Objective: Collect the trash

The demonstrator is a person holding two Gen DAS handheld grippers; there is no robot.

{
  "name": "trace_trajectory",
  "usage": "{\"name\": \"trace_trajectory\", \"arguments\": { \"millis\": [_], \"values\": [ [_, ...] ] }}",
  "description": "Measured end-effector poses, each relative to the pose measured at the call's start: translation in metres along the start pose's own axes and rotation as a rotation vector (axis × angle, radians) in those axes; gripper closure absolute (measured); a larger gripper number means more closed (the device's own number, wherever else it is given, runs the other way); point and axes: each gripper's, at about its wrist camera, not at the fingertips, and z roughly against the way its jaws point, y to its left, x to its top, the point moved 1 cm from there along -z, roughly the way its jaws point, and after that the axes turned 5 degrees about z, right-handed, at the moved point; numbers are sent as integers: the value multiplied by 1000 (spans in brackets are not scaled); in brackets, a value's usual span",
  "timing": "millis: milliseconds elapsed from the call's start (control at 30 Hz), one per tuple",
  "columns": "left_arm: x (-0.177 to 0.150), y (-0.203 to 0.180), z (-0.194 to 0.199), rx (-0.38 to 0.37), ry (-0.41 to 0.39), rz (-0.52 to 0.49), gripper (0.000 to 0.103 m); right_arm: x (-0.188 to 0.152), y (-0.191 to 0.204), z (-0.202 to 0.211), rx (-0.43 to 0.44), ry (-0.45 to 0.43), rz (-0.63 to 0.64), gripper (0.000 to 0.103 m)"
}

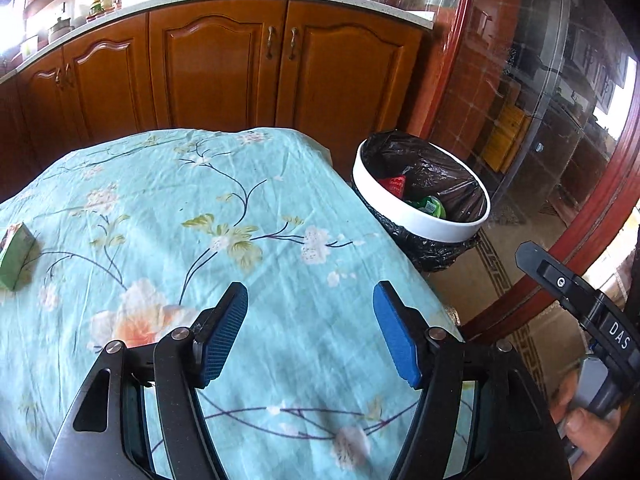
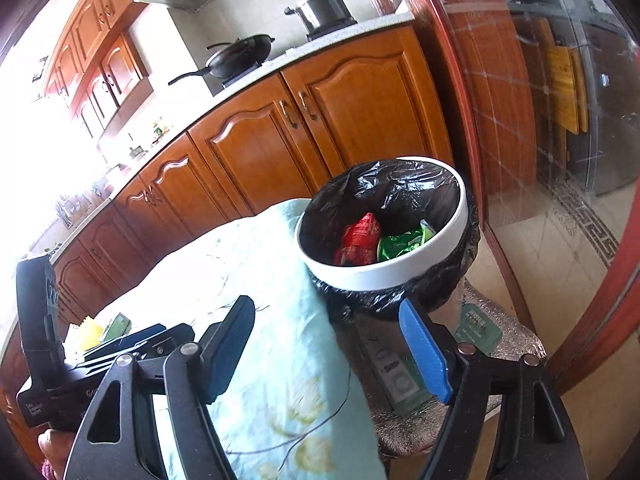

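Two pairs of tongs were in my hands, and both stood spread wide with nothing between their blue pads. My left tongs (image 1: 310, 334) hung above the worktop (image 1: 280, 184), which was draped in a pale turquoise cloth printed with blossoms and dark twigs. My right tongs (image 2: 328, 350) hung off the worktop's edge, on the near side of the trash bin (image 2: 400, 268).

That bin, white-rimmed and lined with a black bag (image 2: 400, 192), stood just beside the worktop's corner. Inside it lay a red wrapper (image 2: 360, 232) and, touching it on the side away from the worktop, a green wrapper (image 2: 402, 246). From the left wrist view the same bin (image 1: 436, 226) sat beyond the worktop's far right corner, with the red wrapper (image 1: 394, 184) and green wrapper (image 1: 430, 205) showing over its rim.

Well away from the bin, at the opposite edge of the worktop, lay a small green carton (image 1: 16, 254) on the cloth. In the right wrist view something yellow (image 2: 90, 330) and something green (image 2: 118, 324) lay on that far part of the cloth, partly hidden behind my left tool; I could not tell what they were.

Below the bin, between my right pads, I saw a green printed box (image 2: 400, 380) lying on a grey mottled surface. Behind the bin ran wooden kitchen cabinets (image 1: 224, 72), with a wok (image 2: 240, 54) and a steel pot (image 2: 324, 10) on the stove above them.
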Motion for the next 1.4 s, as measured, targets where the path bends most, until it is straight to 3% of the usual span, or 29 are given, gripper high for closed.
{"name": "trace_trajectory", "arguments": {
  "millis": [100, 400, 600, 767, 900, 1133, 1400],
  "values": [
    [-12, 7, 13, 18, -29, -3, 30, -8, 10, 11, -7, -22, 14, 23],
    [-48, 31, 53, 63, -118, 27, 28, -40, 42, 38, -46, -91, 89, 13],
    [-73, 47, 89, 142, -213, 34, 16, -60, 73, 53, -58, -133, 195, 10],
    [-86, 58, 117, 220, -324, 57, 0, -63, 97, 81, -44, -251, 256, 0],
    [-106, 62, 123, 276, -382, 62, 0, -80, 105, 90, -50, -342, 282, 0],
    [-131, 62, 113, 310, -377, 31, 0, -117, 109, 66, -48, -286, 298, 0],
    [-139, 64, 111, 342, -397, 11, 0, -128, 109, 58, -51, -233, 310, 0]
  ]
}}
